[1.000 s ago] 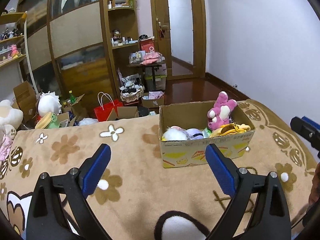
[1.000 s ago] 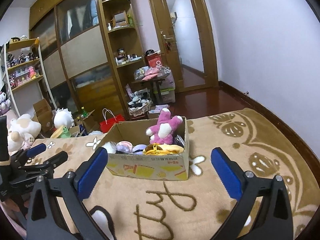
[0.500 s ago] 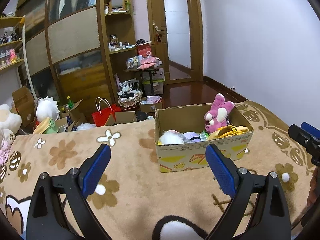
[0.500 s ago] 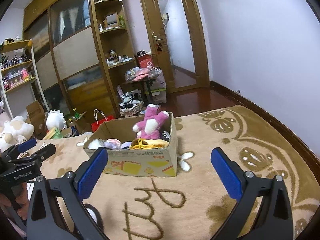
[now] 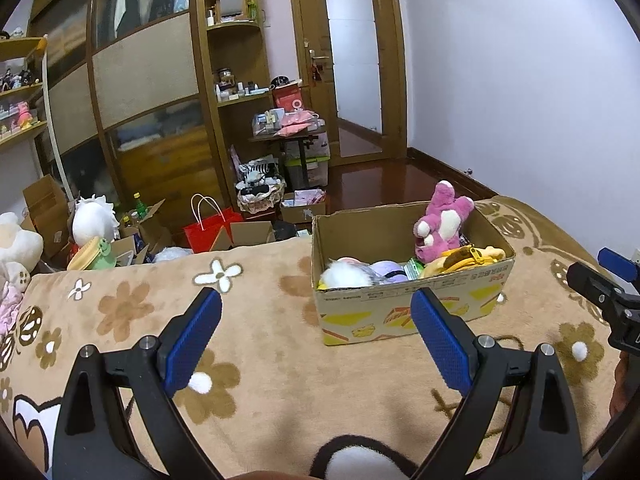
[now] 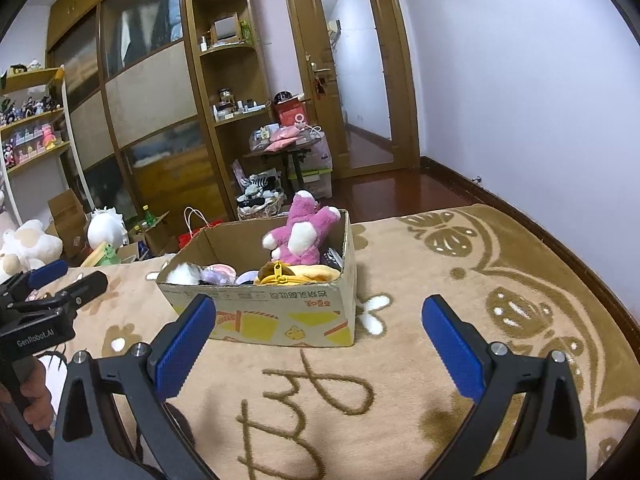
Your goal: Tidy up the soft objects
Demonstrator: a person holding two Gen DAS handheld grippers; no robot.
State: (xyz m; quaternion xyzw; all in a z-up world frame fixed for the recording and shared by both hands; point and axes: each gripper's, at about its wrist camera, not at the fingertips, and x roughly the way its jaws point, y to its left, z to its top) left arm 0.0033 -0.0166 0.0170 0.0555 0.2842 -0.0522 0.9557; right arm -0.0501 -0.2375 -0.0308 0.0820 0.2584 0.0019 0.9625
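cardboard box (image 5: 404,312) of plush toys (image 5: 440,222) lies ahead of both wide-spread, empty grippers (image 5: 316,316) (image 6: 320,322).

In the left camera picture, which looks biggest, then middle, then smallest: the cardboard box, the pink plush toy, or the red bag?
1. cardboard box, easily the biggest.
2. and 3. pink plush toy and red bag look about equal; the bag sits farther away and half hidden, so unsure.

A bedroom in a home is shown: a soft brown blanket (image 5: 260,332) is spread out, a big wooden wardrobe (image 5: 148,92) is seen, and stuffed toys (image 6: 30,246) are piled nearby.
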